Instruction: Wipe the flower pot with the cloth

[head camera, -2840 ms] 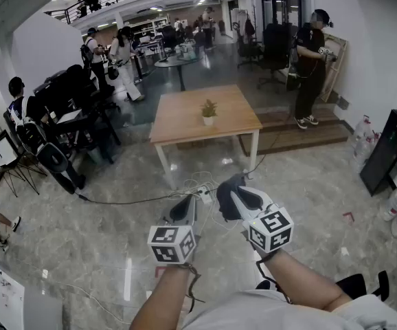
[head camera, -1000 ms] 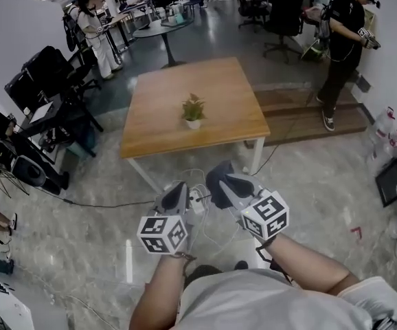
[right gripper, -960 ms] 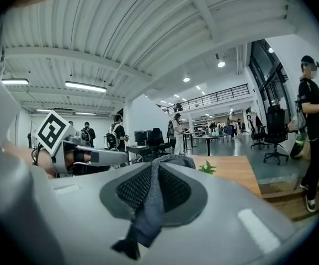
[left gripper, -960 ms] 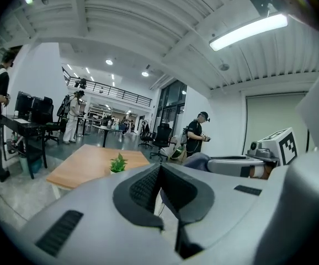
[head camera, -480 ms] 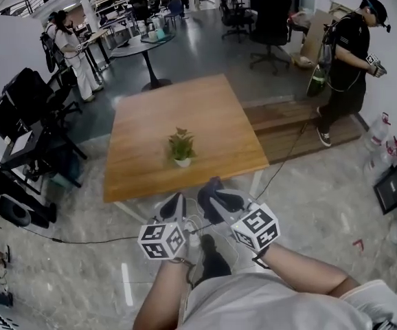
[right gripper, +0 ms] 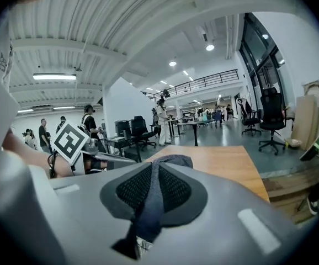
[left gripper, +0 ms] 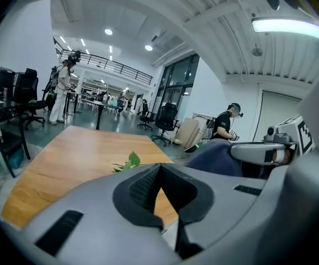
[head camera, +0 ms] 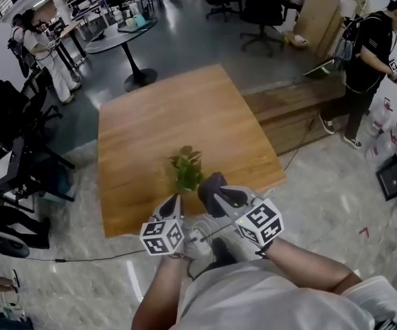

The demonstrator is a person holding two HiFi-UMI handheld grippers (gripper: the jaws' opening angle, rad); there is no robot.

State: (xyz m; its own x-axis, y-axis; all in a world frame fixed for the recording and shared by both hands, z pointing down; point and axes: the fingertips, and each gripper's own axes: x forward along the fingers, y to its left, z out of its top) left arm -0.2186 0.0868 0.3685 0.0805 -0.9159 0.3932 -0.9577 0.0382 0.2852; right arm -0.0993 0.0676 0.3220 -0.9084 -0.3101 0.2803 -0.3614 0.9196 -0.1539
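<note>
A small green plant (head camera: 186, 168) stands near the front edge of the wooden table (head camera: 164, 115); its pot is mostly hidden behind leaves and my grippers. My right gripper (head camera: 213, 185) is shut on a dark blue cloth (head camera: 211, 182) and hangs just right of the plant, close to it. The right gripper view shows that cloth (right gripper: 169, 160) pinched between the closed jaws (right gripper: 155, 173). My left gripper (head camera: 174, 201) is shut and holds nothing, just in front of the plant. In the left gripper view, leaves (left gripper: 128, 161) poke up behind the jaws (left gripper: 159, 174), and the cloth (left gripper: 214, 158) bulges at the right.
The table's front edge (head camera: 185, 212) runs right under the grippers. Cables (head camera: 202, 243) lie on the floor beneath. A person (head camera: 370, 43) stands at the far right by a low wooden platform (head camera: 301, 108). Desks, chairs and other people fill the left and back.
The table and plant have come much closer, from across the floor to right under the grippers. Both grippers keep their pose; the right one still holds the cloth.
</note>
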